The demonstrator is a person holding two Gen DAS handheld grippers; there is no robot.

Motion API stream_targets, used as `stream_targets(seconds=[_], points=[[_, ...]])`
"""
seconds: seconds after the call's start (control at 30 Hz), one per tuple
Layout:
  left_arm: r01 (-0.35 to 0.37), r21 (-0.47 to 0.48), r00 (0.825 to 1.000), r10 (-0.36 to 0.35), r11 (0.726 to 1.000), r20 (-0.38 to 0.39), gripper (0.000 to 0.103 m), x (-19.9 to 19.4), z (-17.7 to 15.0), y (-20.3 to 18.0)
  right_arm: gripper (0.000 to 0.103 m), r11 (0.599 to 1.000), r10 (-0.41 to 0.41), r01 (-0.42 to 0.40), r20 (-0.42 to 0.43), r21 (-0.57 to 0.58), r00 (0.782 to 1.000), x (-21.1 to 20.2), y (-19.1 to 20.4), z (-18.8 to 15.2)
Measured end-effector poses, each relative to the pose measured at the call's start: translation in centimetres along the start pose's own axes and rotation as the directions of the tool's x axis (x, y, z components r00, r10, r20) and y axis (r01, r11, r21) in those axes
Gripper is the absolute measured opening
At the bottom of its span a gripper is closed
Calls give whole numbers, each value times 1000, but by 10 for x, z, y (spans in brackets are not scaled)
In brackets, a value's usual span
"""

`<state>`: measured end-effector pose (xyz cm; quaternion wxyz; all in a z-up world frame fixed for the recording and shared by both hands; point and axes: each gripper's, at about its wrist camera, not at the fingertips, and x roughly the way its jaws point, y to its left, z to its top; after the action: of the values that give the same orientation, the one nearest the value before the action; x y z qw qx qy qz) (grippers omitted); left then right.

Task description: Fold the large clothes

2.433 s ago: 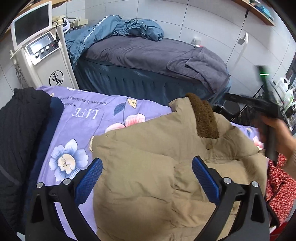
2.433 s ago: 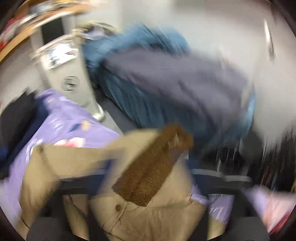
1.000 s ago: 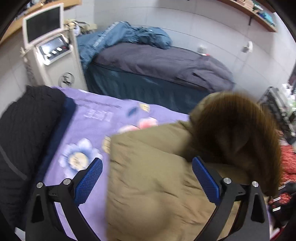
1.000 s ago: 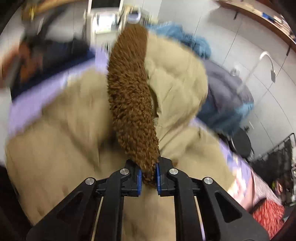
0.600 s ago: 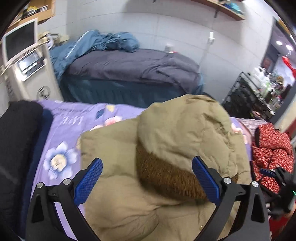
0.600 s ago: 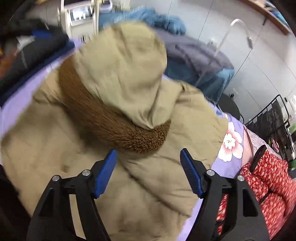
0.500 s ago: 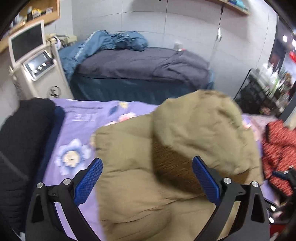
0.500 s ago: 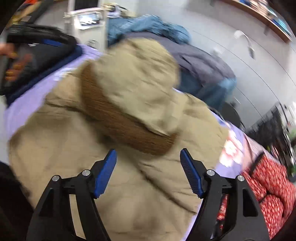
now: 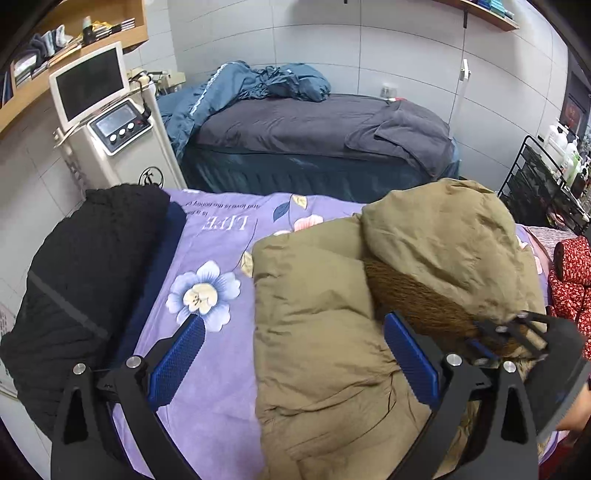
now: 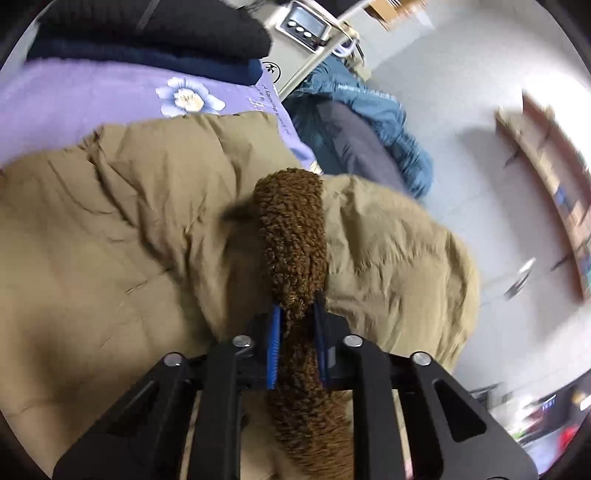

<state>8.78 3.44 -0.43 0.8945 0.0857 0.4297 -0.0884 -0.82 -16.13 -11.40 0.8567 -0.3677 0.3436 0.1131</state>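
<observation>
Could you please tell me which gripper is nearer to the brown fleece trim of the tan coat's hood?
Right. The right gripper is shut on the brown fleece trim, having just closed. The left gripper stands open over the tan coat, beside the trim.

left gripper (image 9: 291, 354): jaws wide apart, nothing pinched, angled down over coat (image 9: 325, 332) front | right gripper (image 10: 297, 325): jaws just closed, clamped on coat's fur trim (image 10: 291, 236), angled down, at the coat's right side

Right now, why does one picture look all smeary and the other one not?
Right wrist view: the wall and shelves smear, though the brown trim in the tongs is sharp. Left wrist view: crisp, only bent at the edges by the fisheye, like the shelf.
</observation>
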Motion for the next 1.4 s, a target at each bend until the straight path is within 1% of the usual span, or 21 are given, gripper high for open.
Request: stream_targets(seconds=[0.1, 0.2, 0.33, 0.37, 0.43, 0.47, 0.53, 0.57, 0.6, 0.63, 0.67, 0.77, 0.87, 0.9, 0.97, 1.0, 1.07, 1.13, 1.23, 1.3, 1.4], points=[[14, 3, 1000, -14, 1000, -14, 96, 0, -7, -1, 9, 992, 102, -100, -23, 77, 995, -34, -11, -31], [52, 30, 998, -51, 998, -24, 96, 1, -13, -12, 9, 982, 179, -174, -70, 71, 981, -56, -3, -70], [167, 104, 984, -161, 980, -71, 96, 14, -20, -55, 12, 966, 252, -244, -121, 81, 960, -55, 15, -99], [193, 129, 980, -184, 973, -76, 96, 17, -20, -66, 12, 938, 337, -321, -140, 128, 931, -53, 15, -99], [218, 169, 975, -208, 961, -75, 95, 20, -14, -86, 13, 890, 426, -384, -149, 248, 892, -58, 1, -93], [227, 182, 974, -219, 957, -63, 95, 20, -9, -92, 14, 868, 447, -398, -119, 299, 886, -63, -7, -89], [242, 205, 970, -244, 948, -17, 95, 16, 9, -105, 26, 812, 459, -423, 8, 402, 888, -83, -34, -82], [243, 214, 969, -249, 946, 0, 95, 15, 17, -109, 53, 797, 392, -375, 67, 473, 918, -93, -56, -77], [242, 224, 967, -253, 944, 24, 95, 15, 29, -115, 73, 788, 344, -339, 89, 514, 935, -97, -69, -74], [247, 234, 963, -266, 940, 50, 95, 15, 44, -124, 74, 766, 298, -309, 114, 564, 948, -97, -84, -72], [258, 240, 959, -279, 936, 56, 95, 16, 53, -133, 74, 719, 273, -290, 127, 631, 954, -88, -105, -67], [294, 263, 950, -312, 919, 30, 95, 31, 77, -164, 74, 645, 197, -207, 102, 736, 975, -62, -139, -63], [280, 299, 959, -278, 912, -51, 95, 67, 78, -195, 74, 546, 223, -195, 83, 815, 971, -28, -157, -69], [267, 306, 964, -254, 914, -83, 94, 80, 73, -199, 74, 536, 234, -193, 75, 822, 969, -15, -157, -70], [231, 313, 968, -185, 921, -171, 93, 117, 54, -203, 74, 556, 263, -147, -6, 818, 965, 13, -146, -78], [215, 300, 964, -154, 929, -216, 93, 135, 41, -199, 74, 564, 291, -136, -42, 815, 956, 26, -140, -83], [204, 271, 952, -125, 941, -281, 94, 162, 20, -191, 74, 547, 364, -162, -58, 822, 930, 44, -122, -96], [196, 284, 954, -115, 939, -277, 96, 174, 3, -188, 74, 522, 419, -175, -72, 835, 905, 61, -107, -107], [157, 375, 967, -65, 914, -246, 97, 180, -12, -197, 74, 534, 416, -161, -92, 830, 905, 70, -93, -112], [154, 375, 967, -61, 914, -248, 97, 184, -14, -197, 75, 545, 408, -147, -108, 825, 906, 79, -87, -113], [143, 382, 968, -48, 913, -246, 98, 194, -19, -200, 78, 528, 429, -121, -141, 841, 892, 96, -84, -116]])
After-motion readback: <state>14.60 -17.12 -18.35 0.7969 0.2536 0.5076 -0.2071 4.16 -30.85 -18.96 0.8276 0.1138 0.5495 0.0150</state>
